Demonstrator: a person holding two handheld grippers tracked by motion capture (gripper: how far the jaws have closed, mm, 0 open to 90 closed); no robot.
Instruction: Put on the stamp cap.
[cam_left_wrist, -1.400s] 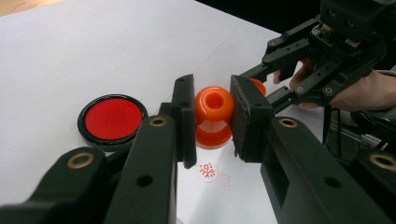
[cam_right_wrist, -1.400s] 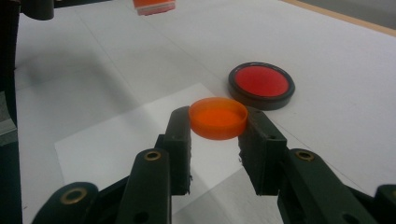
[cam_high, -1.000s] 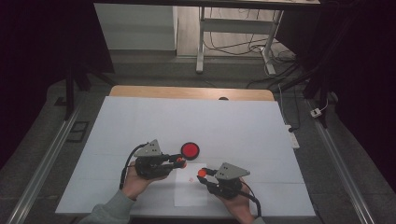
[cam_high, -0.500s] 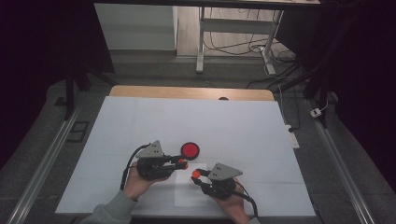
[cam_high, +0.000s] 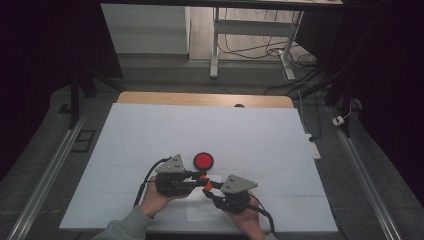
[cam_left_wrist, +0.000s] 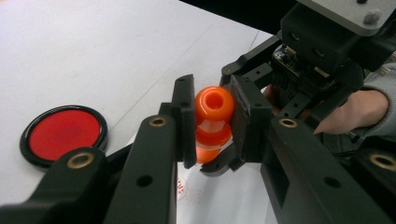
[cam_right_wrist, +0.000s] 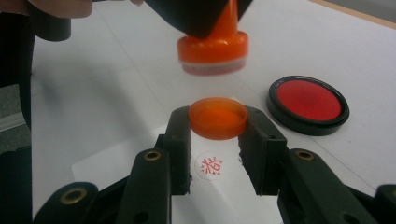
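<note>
The left gripper (cam_left_wrist: 212, 121) grips the orange stamp (cam_left_wrist: 213, 122); the right gripper (cam_right_wrist: 217, 140) holds its cap (cam_right_wrist: 218, 117) just below. Capping is under way: next, raise the cap squarely onto the stamp's face.

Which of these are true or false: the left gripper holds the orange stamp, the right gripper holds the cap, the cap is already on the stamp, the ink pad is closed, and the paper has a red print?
1. The left gripper holds the orange stamp. True.
2. The right gripper holds the cap. True.
3. The cap is on the stamp. False: it sits below the stamp's base, apart.
4. The ink pad is closed. False: its red surface is exposed.
5. The paper bears a red print. True.
</note>
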